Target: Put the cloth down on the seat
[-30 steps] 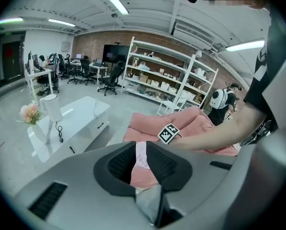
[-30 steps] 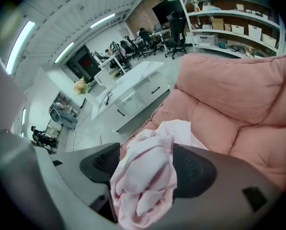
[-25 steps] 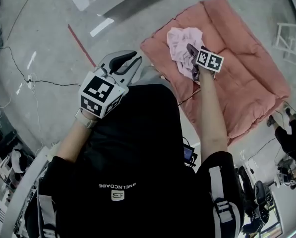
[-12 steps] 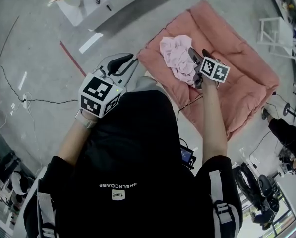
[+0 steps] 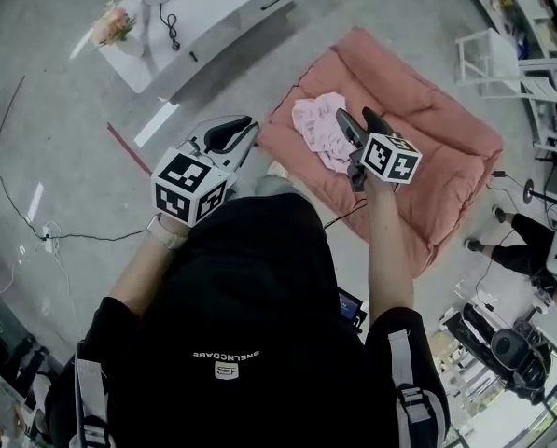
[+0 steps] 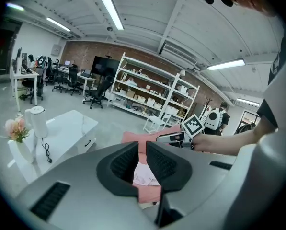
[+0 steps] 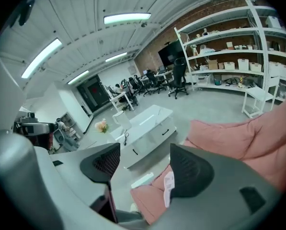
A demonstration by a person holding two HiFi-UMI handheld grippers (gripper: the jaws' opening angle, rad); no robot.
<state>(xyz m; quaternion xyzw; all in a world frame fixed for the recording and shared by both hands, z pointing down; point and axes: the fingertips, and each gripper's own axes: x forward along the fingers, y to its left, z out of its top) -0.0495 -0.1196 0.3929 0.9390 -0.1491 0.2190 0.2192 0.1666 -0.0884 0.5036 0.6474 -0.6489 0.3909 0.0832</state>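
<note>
Cloth [image 5: 317, 131], pale pink and crumpled into soft folds, lies on the seat [image 5: 437, 157], a salmon-coloured, quilted, rectangular cushion flat on the floor [image 5: 63, 119]. That floor is smooth grey concrete with a sheen. A low white table [image 5: 217, 17] stands beyond the cushion, and in the left gripper view I see white shelving [image 6: 152, 92] against a brick wall [image 6: 85, 51]. My right gripper [image 5: 357, 122] hovers over the seat just beside the cloth, jaws wide apart and empty. My left gripper [image 5: 243, 129] hangs over bare floor, pads nearly together with only a thin slit, gripping nothing.
</note>
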